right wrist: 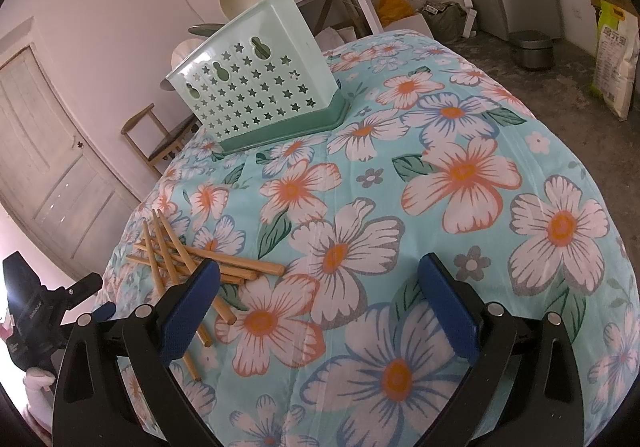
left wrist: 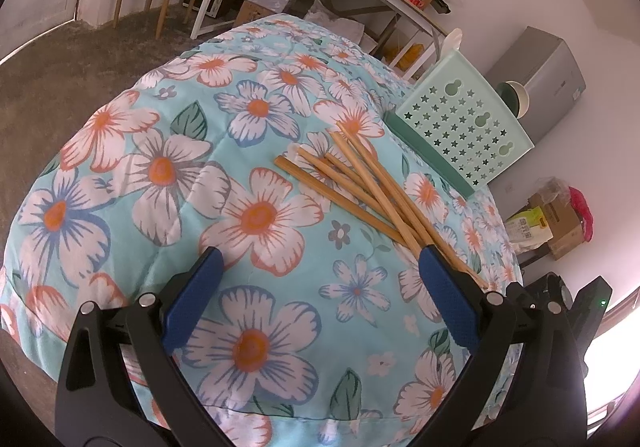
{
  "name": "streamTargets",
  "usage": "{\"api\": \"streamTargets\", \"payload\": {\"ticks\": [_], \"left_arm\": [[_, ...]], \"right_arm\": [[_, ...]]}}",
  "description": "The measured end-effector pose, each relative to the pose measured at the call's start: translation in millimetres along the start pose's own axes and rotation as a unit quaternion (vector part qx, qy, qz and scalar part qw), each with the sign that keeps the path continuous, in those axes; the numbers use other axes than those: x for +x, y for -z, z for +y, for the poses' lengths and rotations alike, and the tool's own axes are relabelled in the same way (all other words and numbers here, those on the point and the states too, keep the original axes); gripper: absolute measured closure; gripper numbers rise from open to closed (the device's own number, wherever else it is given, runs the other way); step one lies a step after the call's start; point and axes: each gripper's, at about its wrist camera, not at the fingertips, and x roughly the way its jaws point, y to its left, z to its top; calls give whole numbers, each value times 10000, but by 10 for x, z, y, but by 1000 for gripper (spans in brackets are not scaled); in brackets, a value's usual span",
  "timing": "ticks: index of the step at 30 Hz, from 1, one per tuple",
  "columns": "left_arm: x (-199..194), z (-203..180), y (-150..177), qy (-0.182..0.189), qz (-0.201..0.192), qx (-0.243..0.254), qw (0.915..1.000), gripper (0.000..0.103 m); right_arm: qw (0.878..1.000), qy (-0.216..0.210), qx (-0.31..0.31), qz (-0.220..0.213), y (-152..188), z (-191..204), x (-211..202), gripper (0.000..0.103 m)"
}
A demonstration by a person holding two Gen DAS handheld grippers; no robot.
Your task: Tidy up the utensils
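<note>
Loose chopsticks (left wrist: pixel 360 187), light, stiff and apt to roll, lie crossed near the cloth's (left wrist: pixel 248 119) edge short of the holder (left wrist: pixel 460 127); with your left gripper (left wrist: pixel 320 299) and right gripper (right wrist: pixel 320 303) both gaping empty, pinch one mid-shaft.

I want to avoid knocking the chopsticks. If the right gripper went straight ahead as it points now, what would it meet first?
Probably just the floral cloth. The right gripper is open; the chopsticks lie off to its left, the green holder farther up-left.
</note>
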Motion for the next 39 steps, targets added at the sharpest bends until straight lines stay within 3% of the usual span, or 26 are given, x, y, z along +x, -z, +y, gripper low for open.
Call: {"api": "streamTargets", "payload": {"ticks": [8, 14, 22, 27, 32, 39], "left_arm": [[-77, -22, -21, -100, -162, 136, 9997, 9], [-117, -185, -79, 142, -308, 481, 9983, 10], [-23, -290, -138, 693, -85, 464, 9965, 44], [69, -420, -191, 900, 40, 666, 9937, 58], [255, -514, -313, 664, 233, 865, 9938, 74], [564, -461, -471, 388, 597, 638, 9954, 89]], "right_arm": [[10000, -48, -21, 69, -8, -11, -1, 6], [9996, -232, 76, 170, -35, -61, -7, 6], [9992, -301, 46, 248, -48, -65, 2, 6], [9992, -295, -15, 258, -46, -64, -4, 6], [9992, -296, -61, 279, -50, -63, 1, 6], [9988, -363, -120, 305, -53, -73, 4, 6]]}}
